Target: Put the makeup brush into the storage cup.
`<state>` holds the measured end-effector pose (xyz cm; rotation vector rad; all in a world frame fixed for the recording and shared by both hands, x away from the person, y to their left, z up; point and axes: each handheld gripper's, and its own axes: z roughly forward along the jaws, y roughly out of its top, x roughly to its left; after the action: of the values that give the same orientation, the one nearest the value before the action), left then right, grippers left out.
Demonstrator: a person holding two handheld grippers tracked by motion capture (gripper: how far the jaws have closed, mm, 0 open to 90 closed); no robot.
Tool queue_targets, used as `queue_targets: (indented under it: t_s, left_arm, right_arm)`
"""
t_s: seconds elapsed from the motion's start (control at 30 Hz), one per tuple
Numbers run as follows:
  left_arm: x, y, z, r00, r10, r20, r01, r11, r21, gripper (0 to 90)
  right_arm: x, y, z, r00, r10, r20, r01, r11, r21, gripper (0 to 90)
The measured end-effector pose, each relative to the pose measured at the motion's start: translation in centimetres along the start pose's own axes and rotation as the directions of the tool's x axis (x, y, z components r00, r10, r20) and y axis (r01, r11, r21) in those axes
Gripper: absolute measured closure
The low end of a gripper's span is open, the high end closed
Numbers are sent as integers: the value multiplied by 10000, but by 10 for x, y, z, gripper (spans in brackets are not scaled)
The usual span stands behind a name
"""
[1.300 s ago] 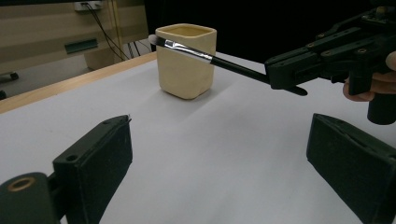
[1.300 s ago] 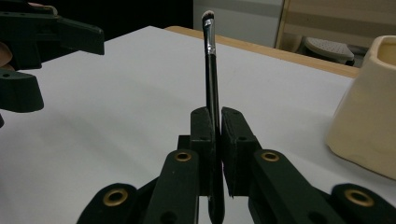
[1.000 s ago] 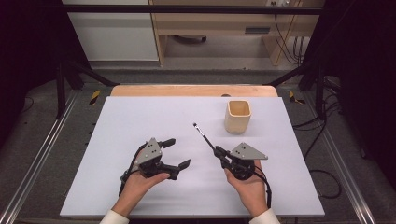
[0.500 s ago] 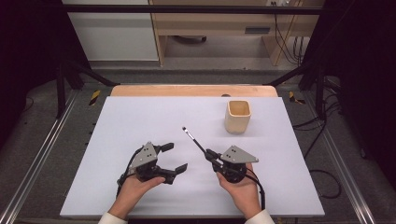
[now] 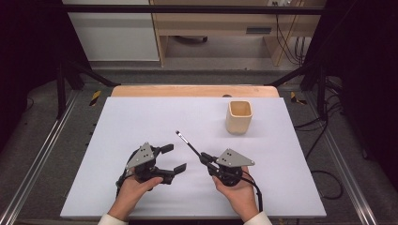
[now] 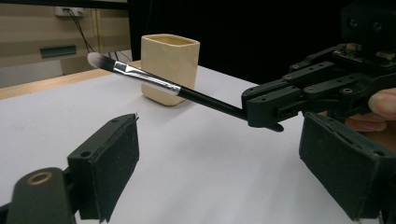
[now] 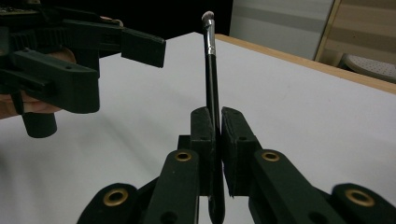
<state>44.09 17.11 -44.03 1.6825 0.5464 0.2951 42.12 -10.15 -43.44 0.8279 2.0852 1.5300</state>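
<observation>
Makeup brush (image 5: 188, 145): slim black handle, silver ferrule, pale bristle tip. Clamped by its handle end between the pads of the right gripper (image 5: 205, 158), jaws pressed together on it. Seen from above, the brush slants out from those jaws toward the far left, bristle tip over bare table surface near the middle of the table, raised clear of it. In the right gripper view the handle (image 7: 212, 88) rises straight from between the two black pads, bristles uppermost.

Right gripper sits in the person's right hand (image 5: 239, 194), near edge of the table, grey three-cornered plate on top, cable trailing off toward the near edge.

Left gripper (image 5: 172, 158): just left of the brush, near it but not touching. Jaws apart, nothing between them; they have just been closing a little. In the left gripper view the brush (image 6: 154, 81) crosses above and beyond its two spread pads, the right gripper (image 6: 264, 122) holding it at the right. Person's left hand (image 5: 133, 192) carries it, white sleeve cuff at the near edge.

Cream square-sided cup (image 5: 239, 117): upright on the far right part of the table, well apart from both grippers, beyond the brush tip and to its right.

White tabletop (image 5: 141, 117) bears all this, with a wooden strip along its far edge.
</observation>
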Motion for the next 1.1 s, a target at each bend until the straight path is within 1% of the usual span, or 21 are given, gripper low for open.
queue_targets:
  t_s: [0.07,0.17,0.4,0.5,0.57,0.63,0.73,0.8,0.87,0.97,1.03,1.1]
  left_arm:
    - [1,-1,0,10000,-44,-18,44,10000,-2,139]
    - [2,-1,-1,9998,-30,-200,32,10000,93,148]
    - [7,-2,-4,9978,-275,-607,274,9996,-11,201]
    - [8,-3,-5,9970,-485,-600,483,9988,-51,219]
    - [9,-3,-5,9967,-562,-591,562,9984,-18,249]
    - [9,-3,-5,9958,-731,-554,734,9973,24,258]
    - [10,-3,-4,9953,-848,-458,845,9964,-72,301]
    - [10,-4,-4,9949,-888,-470,886,9960,-67,318]
    - [11,-5,-4,9937,-1064,-349,1060,9943,-142,343]
    - [11,-5,-3,9937,-1066,-335,1065,9943,-61,376]
    - [12,-5,-3,9936,-1060,-397,1060,9944,-14,389]
    - [12,-6,-2,9928,-1120,-417,1121,9937,-1,405]
  right_arm:
    - [1,0,0,10000,-16,-28,16,10000,-26,841]
    - [2,0,1,10000,-41,-54,41,10000,-46,841]
    - [5,0,2,9998,-79,-208,78,9999,-84,841]
    - [7,-1,4,9997,-91,-235,90,9999,-57,841]
    - [8,-1,4,9996,-124,-265,123,9999,-43,841]
    - [9,-1,4,9995,-168,-282,167,9999,-38,841]
    - [11,-1,5,9993,-181,-332,181,9998,-12,841]
    - [12,-1,6,9991,-238,-363,238,9997,-15,841]
    - [13,-1,6,9989,-280,-385,280,9996,-13,841]
    - [15,-1,7,9987,-306,-400,305,9995,-26,841]
    - [15,-1,7,9985,-315,-443,315,9995,-12,841]
    - [16,-1,7,9984,-326,-452,326,9995,2,841]
